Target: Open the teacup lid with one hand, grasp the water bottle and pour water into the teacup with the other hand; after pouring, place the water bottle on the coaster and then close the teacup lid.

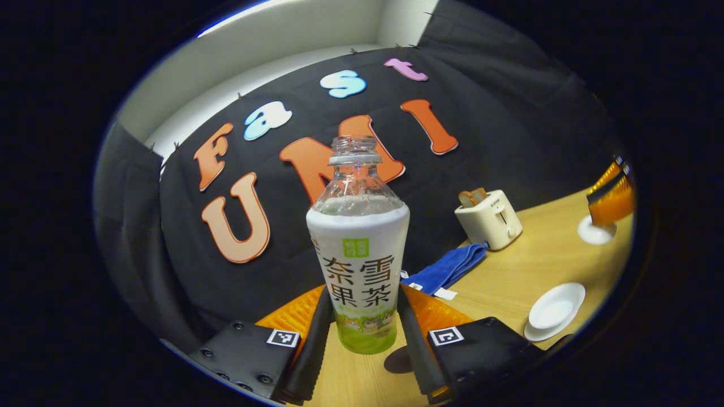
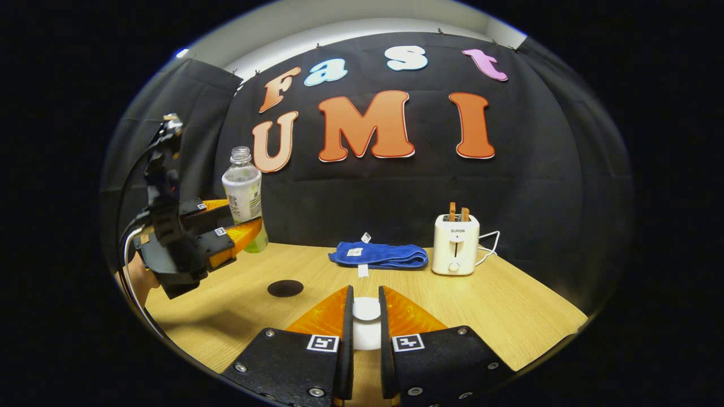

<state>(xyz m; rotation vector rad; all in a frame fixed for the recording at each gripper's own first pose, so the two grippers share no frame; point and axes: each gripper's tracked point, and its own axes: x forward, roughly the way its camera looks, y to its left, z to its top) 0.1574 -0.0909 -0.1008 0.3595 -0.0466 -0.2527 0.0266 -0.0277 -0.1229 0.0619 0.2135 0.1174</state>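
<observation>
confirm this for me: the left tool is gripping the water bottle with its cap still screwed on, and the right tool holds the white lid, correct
Not quite: the water bottle has no cap. In the left gripper view its threaded neck stands open at the top. The rest holds: the left tool is closed on the bottle's lower body, and in the right gripper view the right tool holds the white lid between its fingers.

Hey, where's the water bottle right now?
The water bottle is upright between the left gripper's fingers, lifted above the wooden table. In the right gripper view it sits far left, up beyond the dark coaster.
</observation>
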